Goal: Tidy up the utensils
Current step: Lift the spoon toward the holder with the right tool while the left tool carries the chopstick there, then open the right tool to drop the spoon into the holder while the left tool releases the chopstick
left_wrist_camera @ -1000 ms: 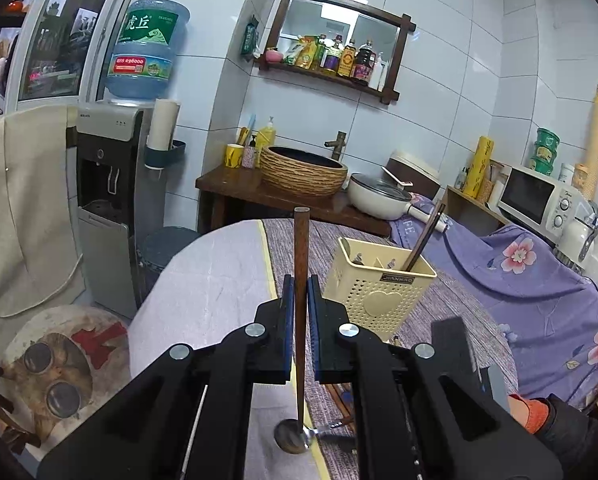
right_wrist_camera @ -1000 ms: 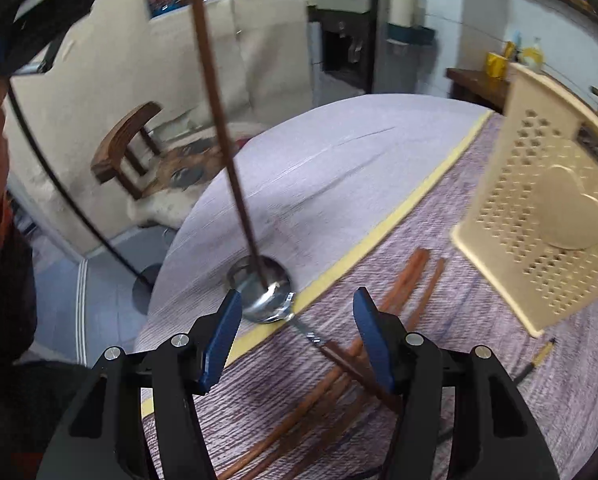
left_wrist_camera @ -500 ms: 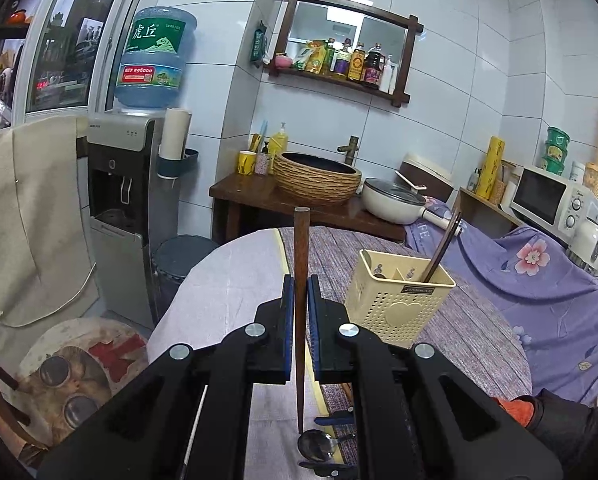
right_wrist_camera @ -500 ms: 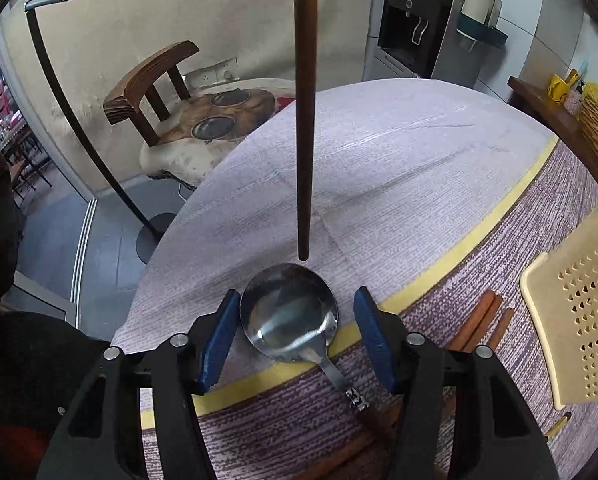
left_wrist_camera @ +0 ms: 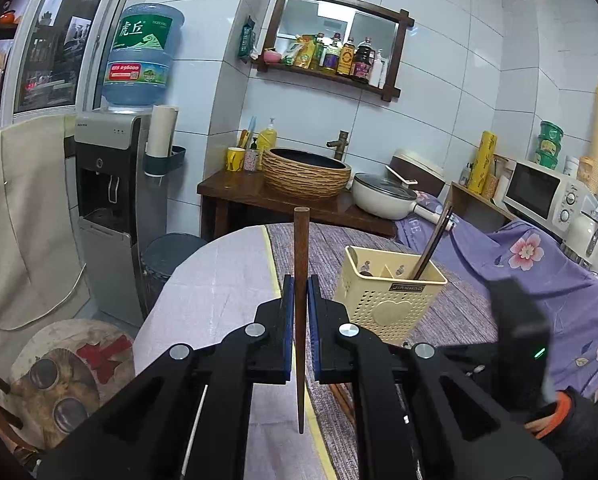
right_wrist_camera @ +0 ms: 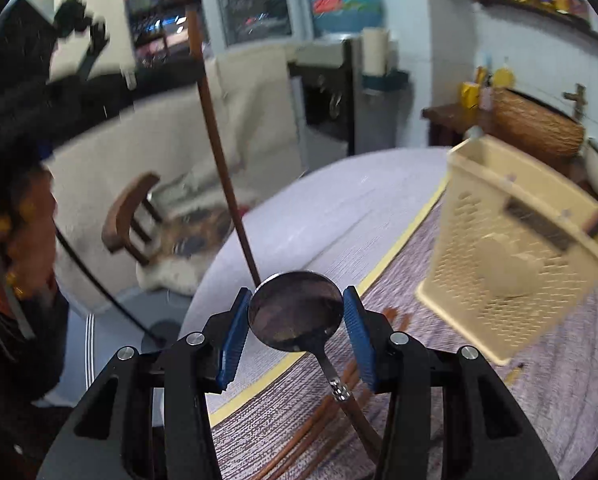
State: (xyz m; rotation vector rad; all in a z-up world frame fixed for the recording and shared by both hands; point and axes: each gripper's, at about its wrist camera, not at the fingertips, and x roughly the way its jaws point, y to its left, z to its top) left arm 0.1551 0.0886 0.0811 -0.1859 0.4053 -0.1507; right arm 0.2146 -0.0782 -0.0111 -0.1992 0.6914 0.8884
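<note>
Left tool [left_wrist_camera: 297, 304] pinching upright chopstick [left_wrist_camera: 300, 264], right tool [right_wrist_camera: 295, 314] closing around spoon [right_wrist_camera: 295, 312], cream holder [left_wrist_camera: 391, 300], "JIANHAO" label unclear

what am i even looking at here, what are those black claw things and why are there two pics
No robot here: a person holds a hand tool in each hand, each with two fingers and a camera looking out along them. One picture comes from each camera.

The left gripper is shut on a brown chopstick, held upright above the table.

The right gripper has the bowl of a metal spoon between its blue pads, which are closing; both appear to press on it, and its brown handle hangs back toward the camera. The other hand's chopstick also shows in this view.

On the table's striped purple cloth stands a cream perforated utensil holder with a dark utensil leaning in it, and more brown chopsticks lie loose, waiting to be sorted.
</note>
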